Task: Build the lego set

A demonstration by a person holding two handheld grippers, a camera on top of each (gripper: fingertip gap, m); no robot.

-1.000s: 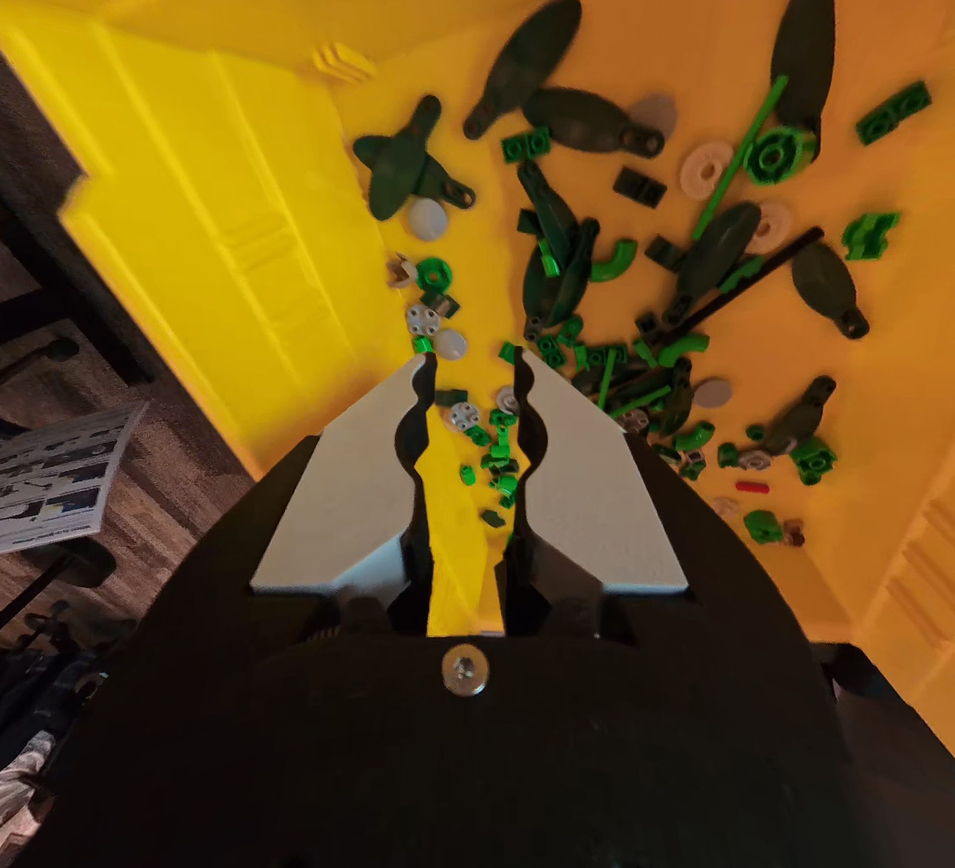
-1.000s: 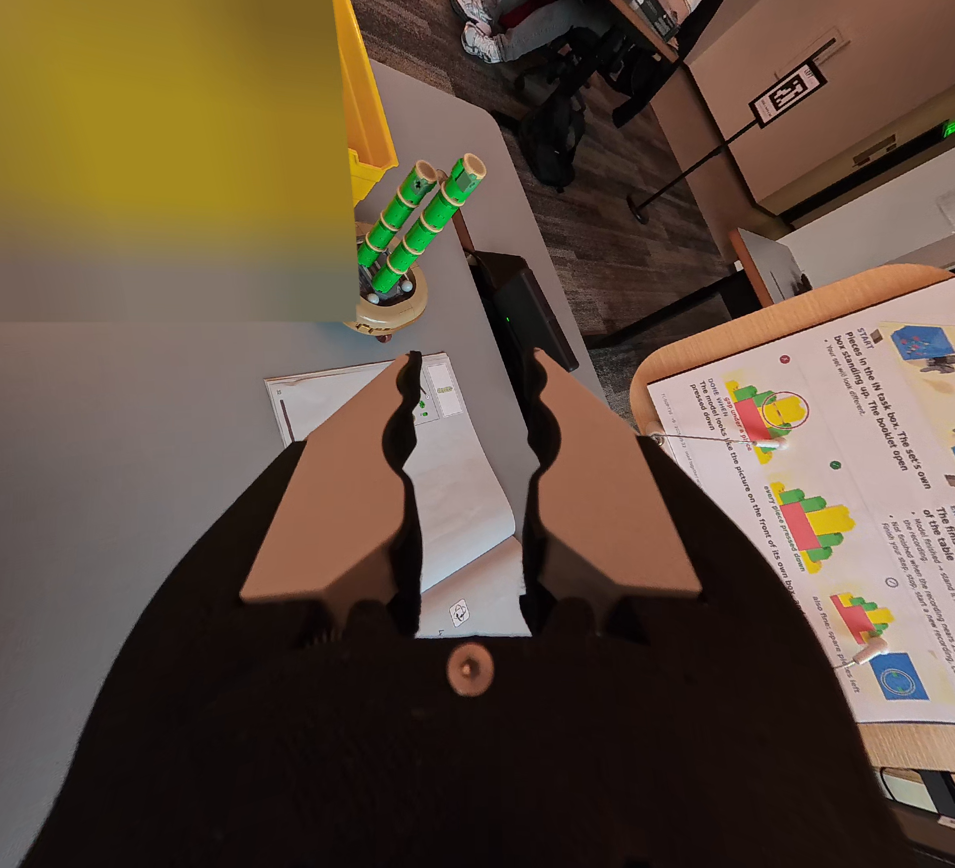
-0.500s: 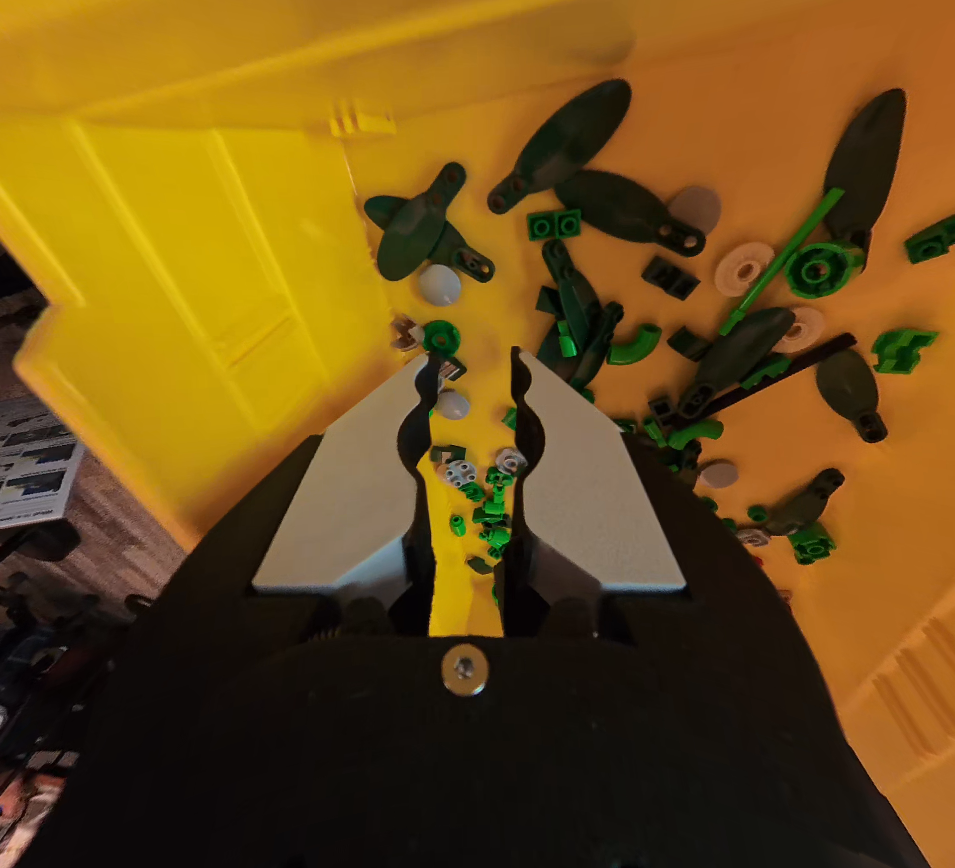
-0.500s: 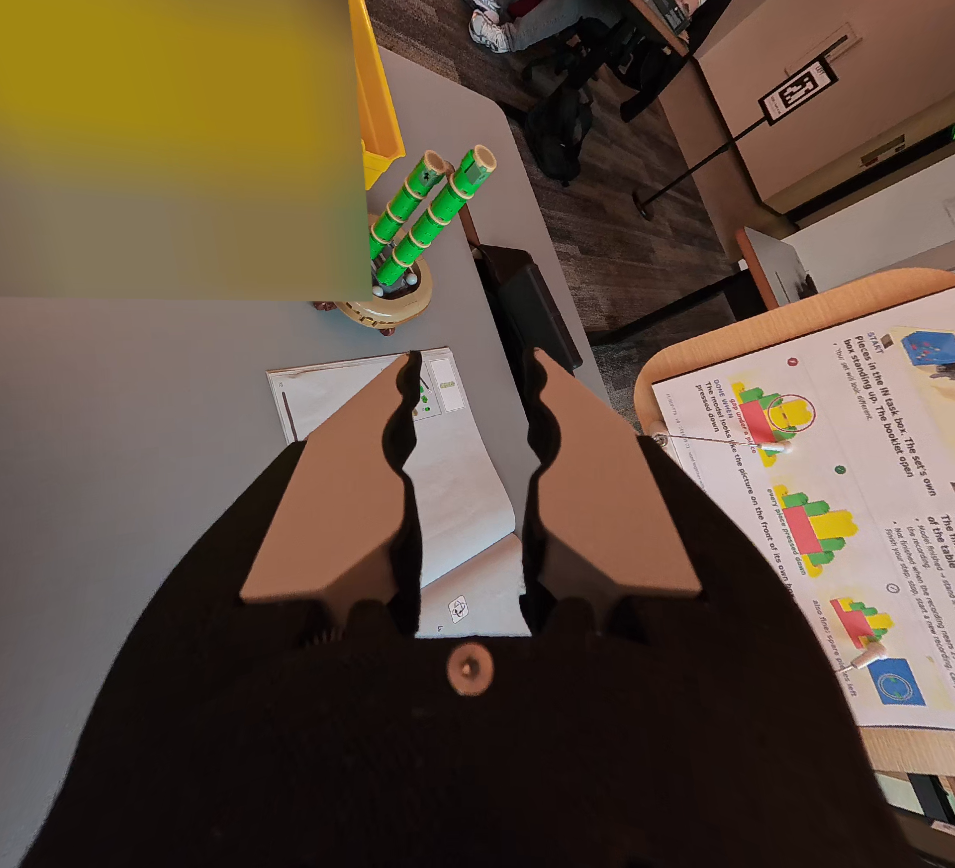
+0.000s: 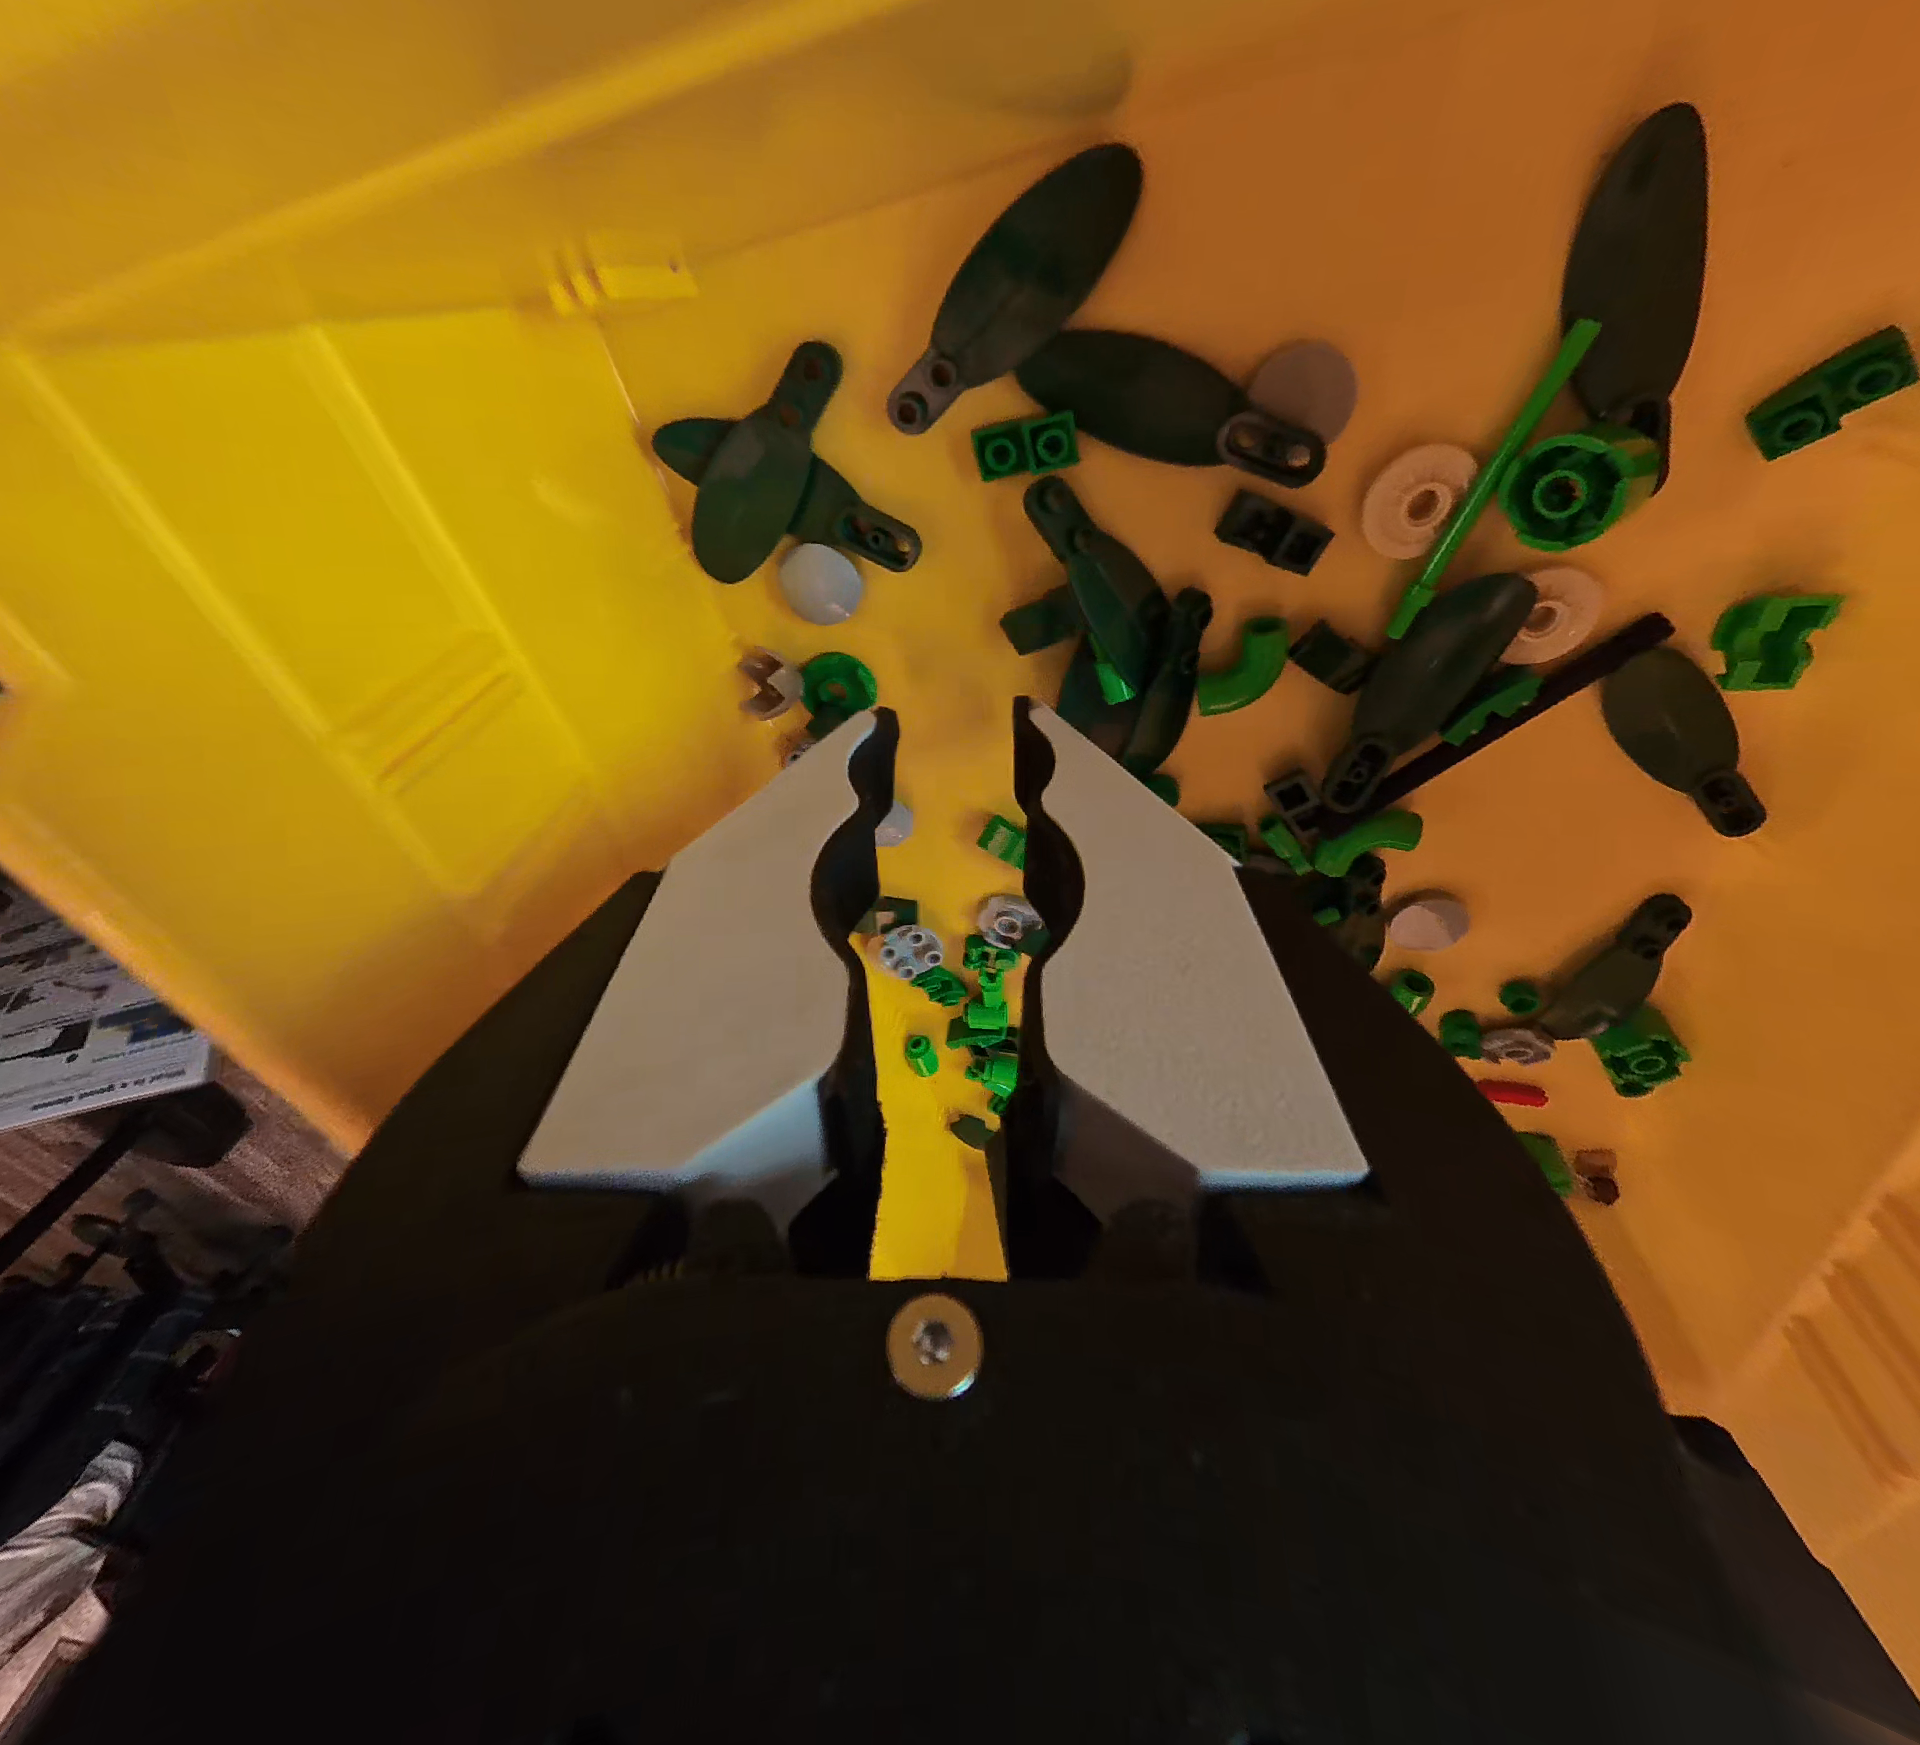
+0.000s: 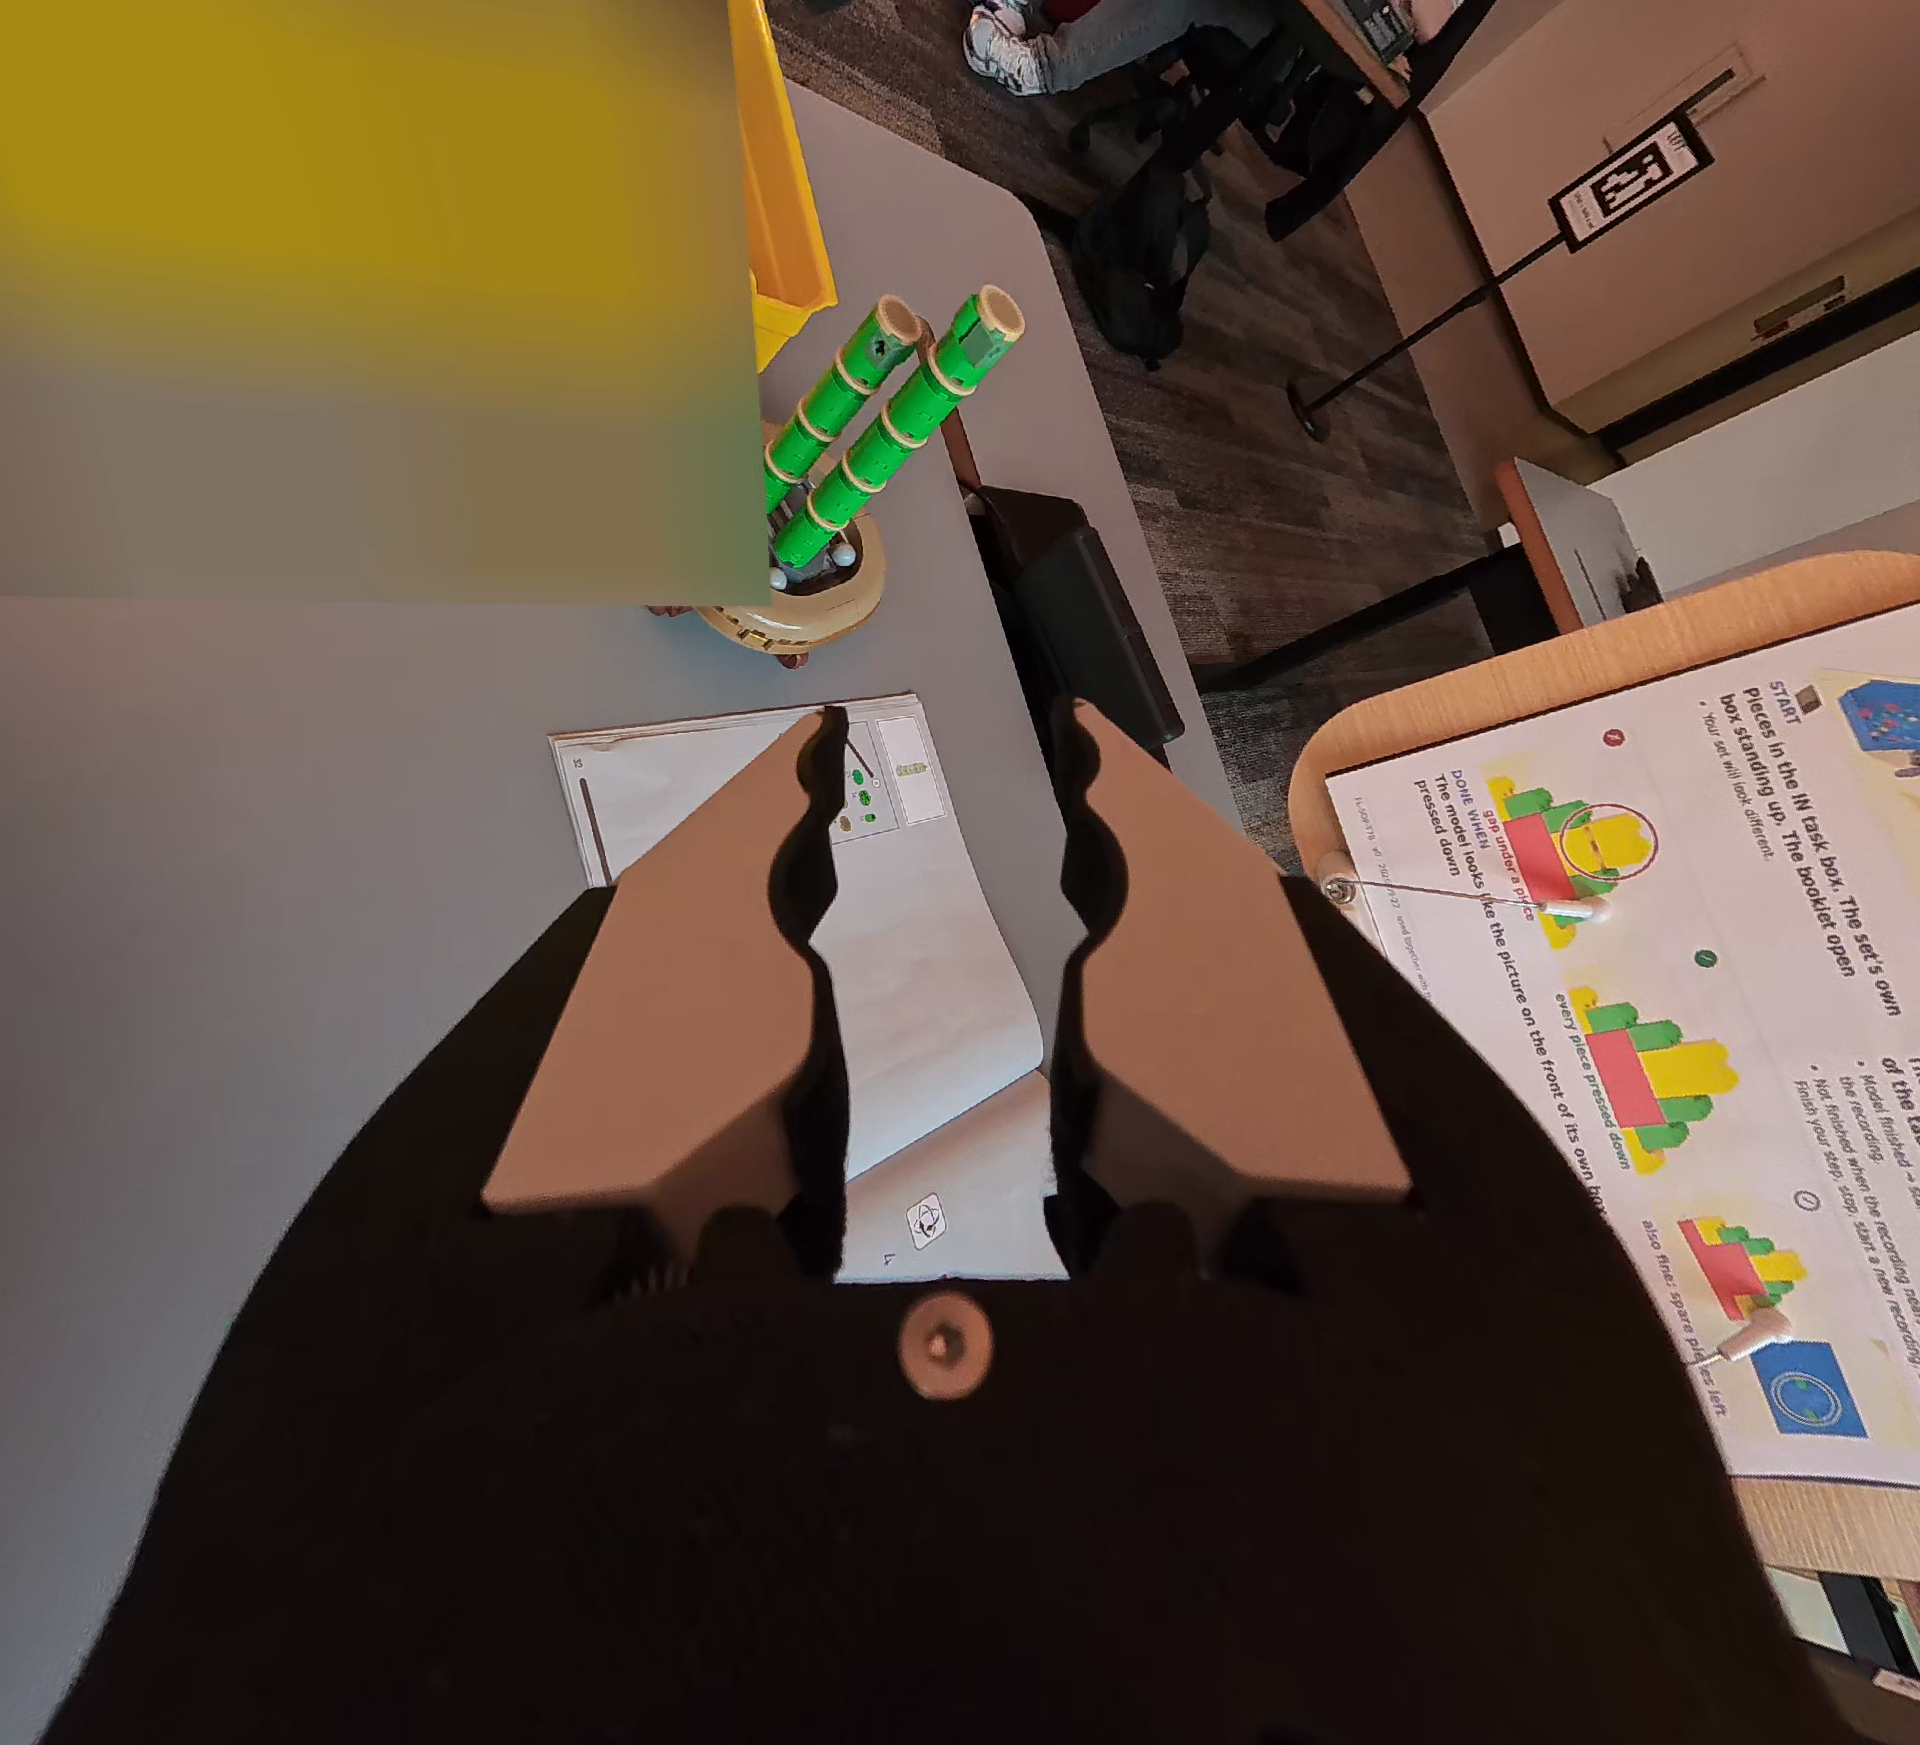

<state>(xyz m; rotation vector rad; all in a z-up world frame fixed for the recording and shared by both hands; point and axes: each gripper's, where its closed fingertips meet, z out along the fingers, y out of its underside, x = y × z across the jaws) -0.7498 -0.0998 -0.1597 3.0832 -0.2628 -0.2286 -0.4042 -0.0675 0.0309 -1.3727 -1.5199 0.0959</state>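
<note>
My left gripper (image 5: 951,719) is open and empty, hanging over the floor of a yellow bin (image 5: 343,573). Loose pieces lie scattered there: dark green leaves (image 5: 1023,282), small bright green pieces (image 5: 982,1009), grey round studs (image 5: 912,949), a bright green curved pipe (image 5: 1242,667) and a thin green rod (image 5: 1496,480). My right gripper (image 6: 951,719) is open and empty above an open instruction booklet (image 6: 914,916) on the grey table (image 6: 260,864). Beyond it stands the partly built model: two green bamboo stalks (image 6: 883,438) on a tan round base (image 6: 800,604).
The yellow bin's edge (image 6: 774,137) stands behind the model. A wooden board with a printed sheet (image 6: 1662,1020) lies at the right. A black box (image 6: 1081,604) sits past the table's edge. A person's legs and shoes (image 6: 1049,22) are on the floor beyond. The thin green rod (image 5: 1496,480) is about 8 cm from my left fingertips and 30 cm from my right.
My left gripper has moved deeper into the bin and forward over the pieces, still open. My right gripper has shifted slightly toward the model and stays open.
</note>
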